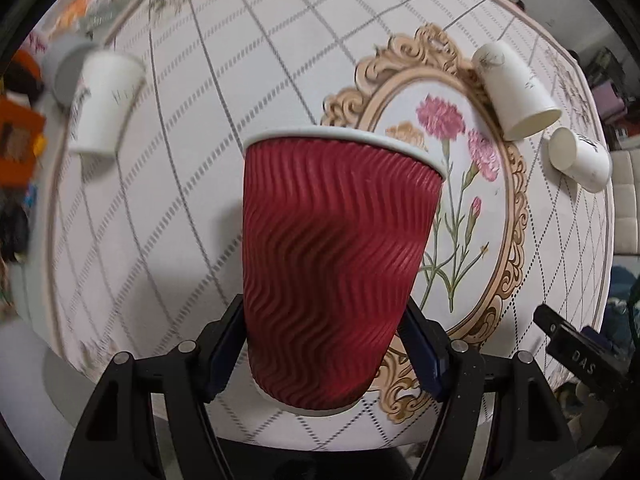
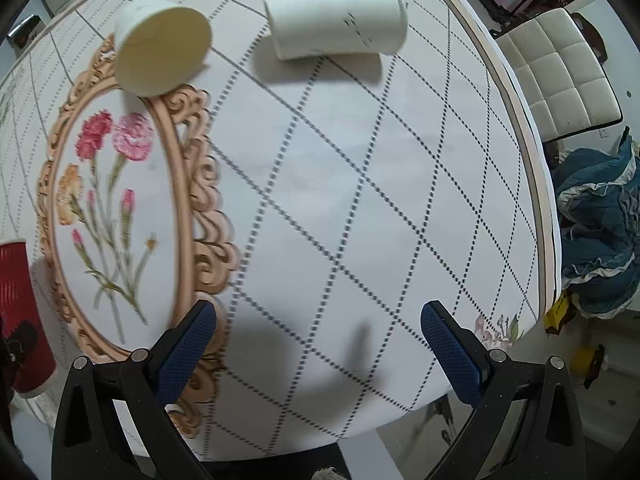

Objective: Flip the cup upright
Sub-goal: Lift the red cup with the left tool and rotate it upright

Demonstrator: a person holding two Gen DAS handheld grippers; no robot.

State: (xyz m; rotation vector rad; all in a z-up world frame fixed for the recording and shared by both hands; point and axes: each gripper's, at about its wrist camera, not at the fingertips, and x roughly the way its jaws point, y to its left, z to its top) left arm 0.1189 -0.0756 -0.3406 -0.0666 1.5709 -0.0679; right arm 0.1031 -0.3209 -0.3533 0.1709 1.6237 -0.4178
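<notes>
A red ribbed paper cup (image 1: 336, 256) with a white rim stands mouth up, slightly tilted, over the tablecloth. My left gripper (image 1: 324, 344) is shut on its lower part, a blue pad on each side. The red cup also shows at the left edge of the right wrist view (image 2: 18, 312). My right gripper (image 2: 320, 340) is open and empty above the table near its front edge. Two white paper cups lie on their sides: one (image 2: 164, 48) by the flower frame, one (image 2: 340, 20) farther back.
The round table (image 2: 360, 200) has a white checked cloth with a gold oval flower frame (image 1: 480, 216). A third white cup (image 1: 104, 104) lies at the far left, next to a grey object. A white padded chair (image 2: 560, 76) and blue cloth (image 2: 600, 232) are beyond the right edge.
</notes>
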